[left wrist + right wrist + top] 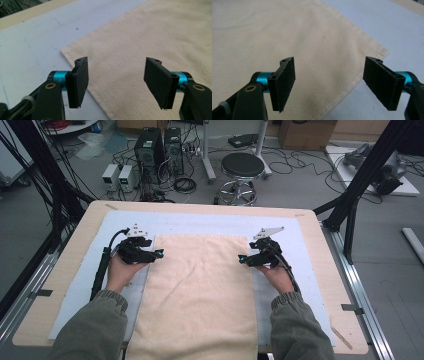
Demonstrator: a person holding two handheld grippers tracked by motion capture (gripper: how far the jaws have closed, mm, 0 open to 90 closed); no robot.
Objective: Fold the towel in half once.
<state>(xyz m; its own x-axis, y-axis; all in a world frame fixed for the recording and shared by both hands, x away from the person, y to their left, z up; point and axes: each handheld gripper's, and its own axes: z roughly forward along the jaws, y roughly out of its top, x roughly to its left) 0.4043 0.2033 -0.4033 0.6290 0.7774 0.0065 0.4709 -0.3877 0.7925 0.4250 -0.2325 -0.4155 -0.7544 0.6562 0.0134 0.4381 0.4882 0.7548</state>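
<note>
A cream towel (200, 290) lies flat on the pale blue mat (295, 227), reaching from mid-table down to the near edge. My left gripper (159, 254) hovers at the towel's far left corner (65, 51), jaws open over the hem with nothing between the pads. At the towel's far right corner (384, 52) my right gripper (242, 259) is open as well, its pads (284, 85) apart above the cloth edge. Both grippers point inward toward each other across the towel.
The mat covers a light wooden table (55, 285). Beyond the table stand a black stool (242, 167), computer towers (150, 147) and loose cables on the floor. A black frame post (370, 165) rises at the right.
</note>
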